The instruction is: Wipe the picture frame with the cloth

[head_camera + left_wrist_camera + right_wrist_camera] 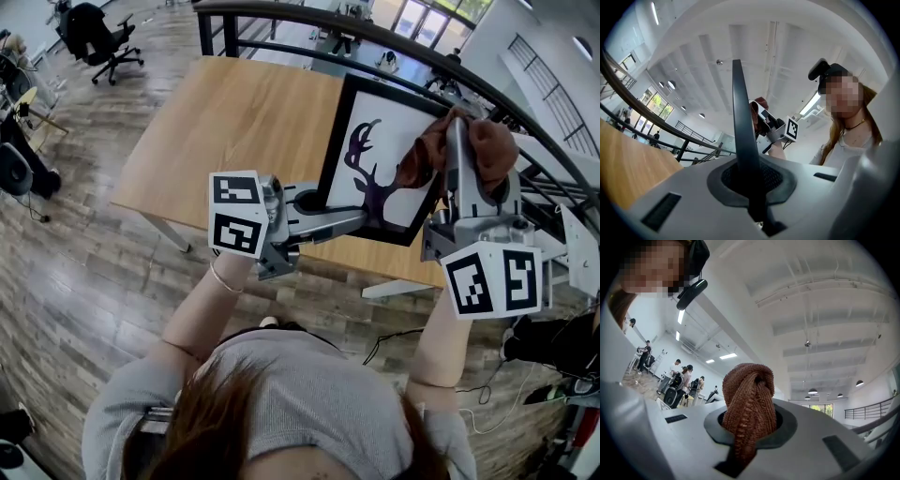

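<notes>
Wiping step: left gripper (317,202) jaws clamp the frame (394,127) at centre; right gripper (457,131) jaws pinch the cloth (492,145) at its upper right. Next, sweep the cloth across the frame.

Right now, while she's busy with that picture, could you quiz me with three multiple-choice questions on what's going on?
1. Where is the cloth?
A. in the right gripper, up by the picture frame
B. in a bucket
C. hung on a hook

2. What colour is the picture frame's border?
A. gold
B. red
C. black

3. What is the left gripper doing?
A. standing wide open and empty
B. shut on the picture frame's edge
C. holding a spray bottle

Answers:
1 A: the right gripper view shows the brown cloth bunched between the jaws.
2 C: the head view shows a black border round the white deer picture.
3 B: the left gripper view shows the frame edge-on, clamped between the jaws.
</notes>
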Motion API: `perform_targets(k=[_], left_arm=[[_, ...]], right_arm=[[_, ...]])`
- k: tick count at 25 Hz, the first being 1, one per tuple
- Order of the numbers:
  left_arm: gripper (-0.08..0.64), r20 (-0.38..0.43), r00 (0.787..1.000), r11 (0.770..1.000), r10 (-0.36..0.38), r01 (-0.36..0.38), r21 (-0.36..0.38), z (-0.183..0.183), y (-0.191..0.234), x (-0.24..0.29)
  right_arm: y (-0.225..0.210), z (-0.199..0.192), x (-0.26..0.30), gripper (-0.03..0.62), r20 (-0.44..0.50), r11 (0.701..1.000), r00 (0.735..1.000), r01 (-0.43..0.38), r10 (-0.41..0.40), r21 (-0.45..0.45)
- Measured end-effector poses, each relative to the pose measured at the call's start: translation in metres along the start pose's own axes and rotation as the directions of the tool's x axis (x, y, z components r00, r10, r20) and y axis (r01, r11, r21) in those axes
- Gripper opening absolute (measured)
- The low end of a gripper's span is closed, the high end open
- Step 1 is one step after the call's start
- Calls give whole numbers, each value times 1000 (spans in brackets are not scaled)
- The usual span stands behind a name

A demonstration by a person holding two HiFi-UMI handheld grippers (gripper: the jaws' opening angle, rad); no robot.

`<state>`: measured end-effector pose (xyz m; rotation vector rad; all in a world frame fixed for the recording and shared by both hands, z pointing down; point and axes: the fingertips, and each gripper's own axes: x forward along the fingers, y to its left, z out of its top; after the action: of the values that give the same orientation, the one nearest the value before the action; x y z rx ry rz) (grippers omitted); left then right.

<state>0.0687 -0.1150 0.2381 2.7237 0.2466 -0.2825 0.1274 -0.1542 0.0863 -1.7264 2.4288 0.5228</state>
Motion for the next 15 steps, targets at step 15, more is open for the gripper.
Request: perform_targets(k=[15], left_arm=[[17, 43, 999, 997, -4, 7, -73, -1, 5, 0]], right_arm=[[4, 0, -17, 57, 84, 994, 993, 85, -80, -69]])
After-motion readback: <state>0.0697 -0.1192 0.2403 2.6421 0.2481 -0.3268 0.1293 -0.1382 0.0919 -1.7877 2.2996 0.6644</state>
